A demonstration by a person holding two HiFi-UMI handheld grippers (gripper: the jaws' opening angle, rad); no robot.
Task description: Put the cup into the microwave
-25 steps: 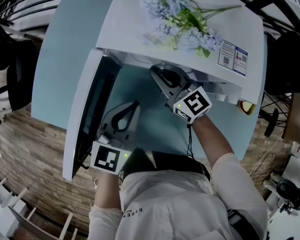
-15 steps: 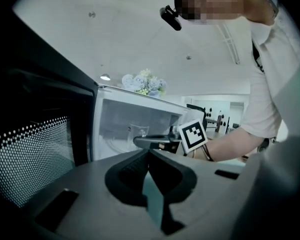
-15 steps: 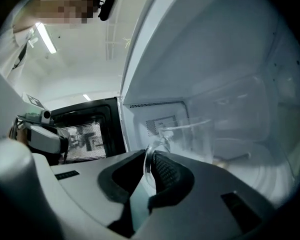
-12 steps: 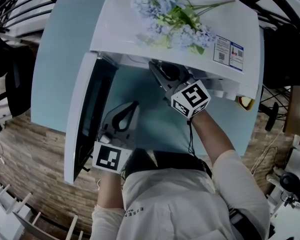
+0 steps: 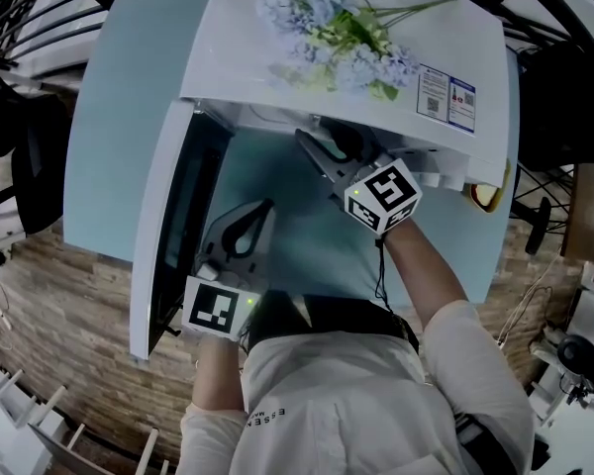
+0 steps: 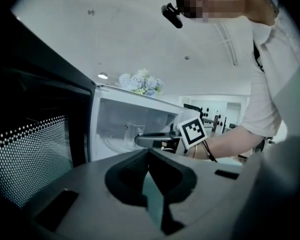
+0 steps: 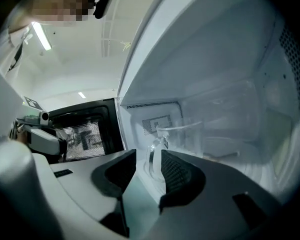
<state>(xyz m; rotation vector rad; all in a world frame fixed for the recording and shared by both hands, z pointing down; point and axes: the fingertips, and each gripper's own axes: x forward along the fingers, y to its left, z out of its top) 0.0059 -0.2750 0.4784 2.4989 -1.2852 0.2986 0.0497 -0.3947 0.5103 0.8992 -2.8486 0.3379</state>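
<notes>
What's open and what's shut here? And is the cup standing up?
microwave door: swung wide open.
cup: upright inside the microwave, looks empty.
right gripper: jaws have just been opening; cup handle between them, not squeezed.
left gripper: shut, holding nothing.
flowers: lying on top of the microwave.

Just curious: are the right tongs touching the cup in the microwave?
Cannot tell. In the right gripper view the right tongs, just opened, straddle the handle of the cup: gap on one side, overlap on the other.
</notes>
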